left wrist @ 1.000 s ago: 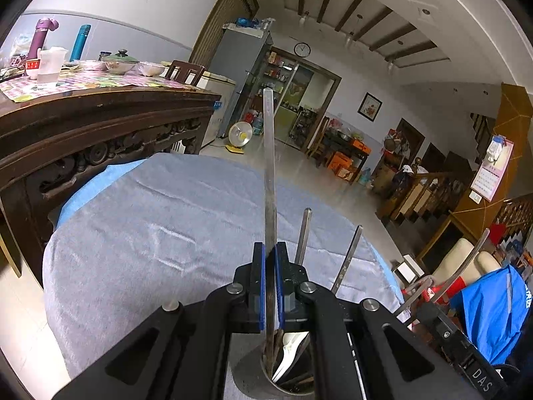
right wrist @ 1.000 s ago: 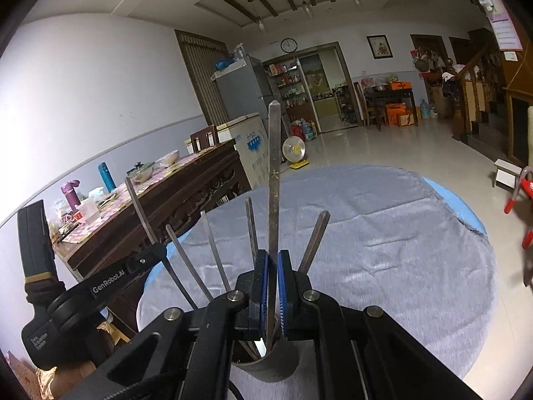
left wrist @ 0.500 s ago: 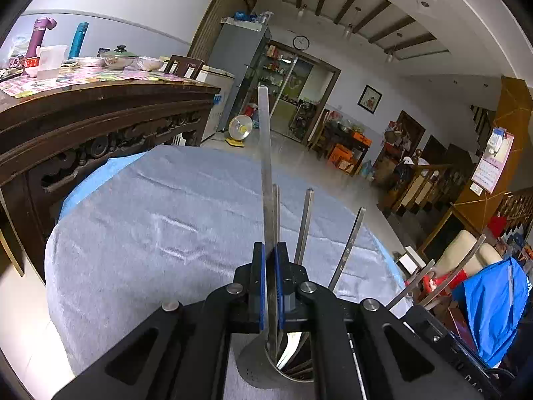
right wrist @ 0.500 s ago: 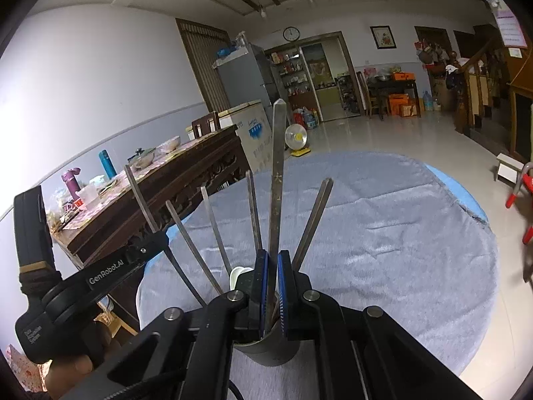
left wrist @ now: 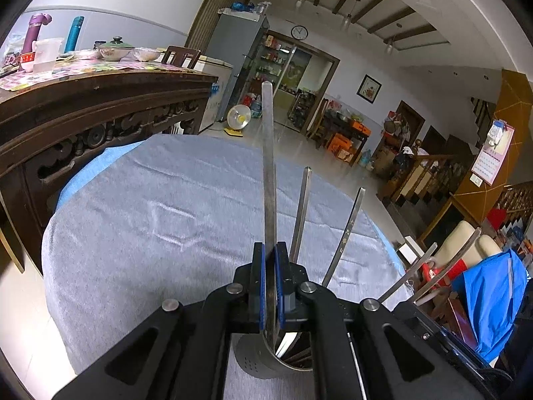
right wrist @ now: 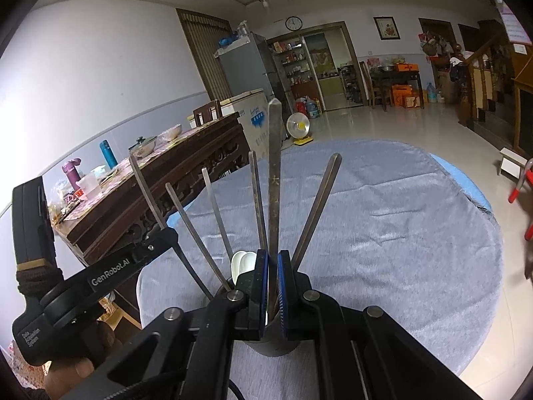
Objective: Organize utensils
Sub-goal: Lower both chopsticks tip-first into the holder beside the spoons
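A grey metal utensil cup (left wrist: 256, 361) stands on the grey cloth just below both grippers; it also shows in the right wrist view (right wrist: 276, 346). My left gripper (left wrist: 270, 286) is shut on a long steel utensil handle (left wrist: 268, 166) that stands upright with its lower end inside the cup. My right gripper (right wrist: 272, 286) is shut on a darker metal utensil handle (right wrist: 274, 173), also upright in the cup. Several other metal handles (right wrist: 216, 213) and a white spoon (right wrist: 241, 263) lean in the cup. The left gripper's body (right wrist: 100, 276) is at the left of the right wrist view.
The round table wears a grey cloth (left wrist: 150, 206) over a blue one. A dark carved wooden sideboard (left wrist: 83, 116) with bowls and bottles stands to the left. A chair with a blue cloth (left wrist: 486, 296) is at the right. Open tiled floor lies beyond.
Both grippers have risen slightly, still shut on their handles; the cup and the white spoon show more in both views.
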The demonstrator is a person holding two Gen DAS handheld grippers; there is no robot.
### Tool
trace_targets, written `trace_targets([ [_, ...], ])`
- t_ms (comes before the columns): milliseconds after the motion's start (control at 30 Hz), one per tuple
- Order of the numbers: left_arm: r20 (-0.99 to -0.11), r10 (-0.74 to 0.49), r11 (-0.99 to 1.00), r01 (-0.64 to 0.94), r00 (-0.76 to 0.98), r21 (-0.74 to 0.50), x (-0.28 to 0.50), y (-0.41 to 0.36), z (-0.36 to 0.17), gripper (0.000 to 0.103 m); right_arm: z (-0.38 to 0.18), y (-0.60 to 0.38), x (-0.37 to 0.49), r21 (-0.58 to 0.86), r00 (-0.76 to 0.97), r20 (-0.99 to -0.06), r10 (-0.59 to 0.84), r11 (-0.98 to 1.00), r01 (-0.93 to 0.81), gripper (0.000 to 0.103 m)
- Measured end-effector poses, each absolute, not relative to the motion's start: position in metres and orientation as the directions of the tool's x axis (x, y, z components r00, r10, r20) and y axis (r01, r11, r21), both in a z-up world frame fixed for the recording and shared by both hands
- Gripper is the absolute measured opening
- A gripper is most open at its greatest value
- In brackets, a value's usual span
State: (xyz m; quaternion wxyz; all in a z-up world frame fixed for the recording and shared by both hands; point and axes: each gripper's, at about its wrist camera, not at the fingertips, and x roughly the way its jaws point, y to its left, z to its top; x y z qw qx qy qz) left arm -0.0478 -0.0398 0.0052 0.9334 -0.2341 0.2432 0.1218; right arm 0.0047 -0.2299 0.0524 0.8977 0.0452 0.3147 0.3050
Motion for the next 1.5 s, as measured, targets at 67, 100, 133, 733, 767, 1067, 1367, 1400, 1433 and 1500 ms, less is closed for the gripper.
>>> trace_targets([
  [67,-0.512,0.112,0.861,-0.340,0.852,-0.378,-0.048,-0.041,0.005,0.006,0.051,-0.229,0.005,0.273,0.613,-0.541,0.576,0.810,-0.520,0.007],
  [100,-0.513,0.111,0.862,-0.340,0.851,-0.377,-0.048,-0.041,0.004,0.006,0.051,-0.228,0.004,0.273,0.611,-0.543,0.576,0.809,-0.520,0.007],
  [133,-0.514,0.109,0.862,-0.338,0.851,-0.377,-0.049,-0.042,0.004,0.006,0.050,-0.227,0.004,0.274,0.611,-0.543,0.576,0.809,-0.520,0.007],
  [733,-0.538,0.089,0.873,-0.325,0.839,-0.363,-0.050,-0.048,-0.003,0.006,0.039,-0.224,0.008,0.278,0.584,-0.574,0.575,0.807,-0.521,0.007],
  [767,-0.538,0.087,0.875,-0.323,0.838,-0.361,-0.050,-0.049,-0.003,0.006,0.039,-0.223,0.008,0.277,0.583,-0.574,0.575,0.806,-0.523,0.007],
  [1067,-0.552,0.080,0.881,-0.318,0.830,-0.351,-0.048,-0.052,-0.006,0.006,0.034,-0.221,0.008,0.275,0.575,-0.583,0.573,0.806,-0.524,0.007],
  [1367,-0.562,0.069,0.883,-0.313,0.824,-0.349,-0.046,-0.052,-0.007,0.006,0.034,-0.218,0.010,0.266,0.573,-0.594,0.565,0.809,-0.524,0.007],
  [1400,-0.562,0.069,0.883,-0.312,0.824,-0.349,-0.046,-0.051,-0.007,0.006,0.034,-0.217,0.011,0.265,0.572,-0.595,0.564,0.810,-0.524,0.007],
  [1433,-0.563,0.068,0.883,-0.313,0.824,-0.350,-0.046,-0.050,-0.006,0.006,0.034,-0.216,0.011,0.262,0.571,-0.598,0.563,0.810,-0.524,0.007],
  [1500,-0.565,0.065,0.880,-0.315,0.822,-0.356,-0.046,-0.048,-0.006,0.006,0.034,-0.215,0.013,0.262,0.563,-0.605,0.563,0.809,-0.526,0.007],
])
